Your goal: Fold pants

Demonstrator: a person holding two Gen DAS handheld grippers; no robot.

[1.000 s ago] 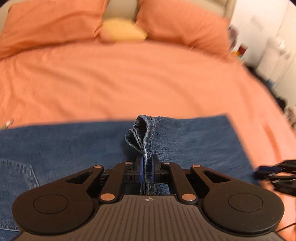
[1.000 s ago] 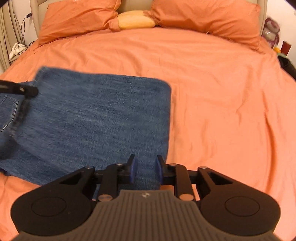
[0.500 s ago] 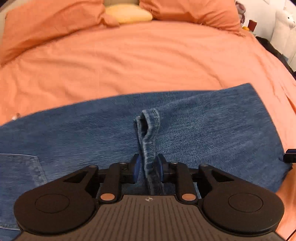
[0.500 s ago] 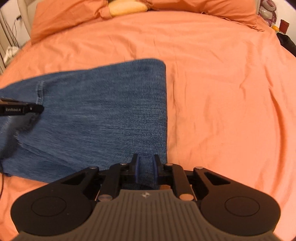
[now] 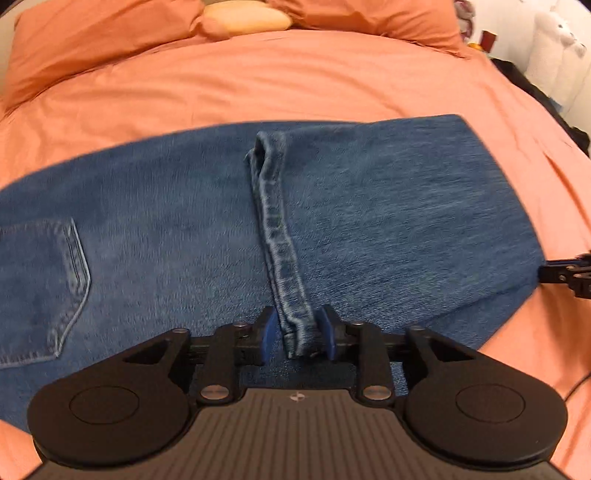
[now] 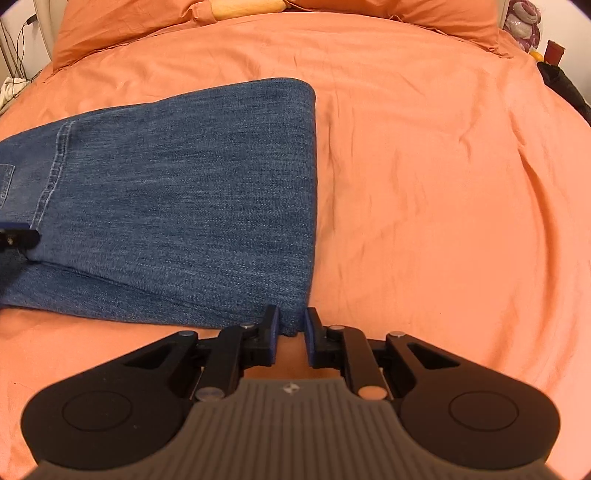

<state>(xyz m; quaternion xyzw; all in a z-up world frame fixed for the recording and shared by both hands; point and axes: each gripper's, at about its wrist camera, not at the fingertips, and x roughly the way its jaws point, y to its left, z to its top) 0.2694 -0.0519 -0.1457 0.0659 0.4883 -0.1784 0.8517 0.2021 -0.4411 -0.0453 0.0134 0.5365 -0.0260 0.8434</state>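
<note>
Pants lie folded on the bed. Left hand-held gripper has just been opening, releasing the hem between its jaws; right hand-held gripper has just been closing and pinches the fold corner. Fold looks laid down.

Bed with orange cover; folded blue jeans lie flat on it, orange pillows and yellow cushion at head.

Bare bedspread right of the jeans lies open; 2 pillows block the far end.
</note>
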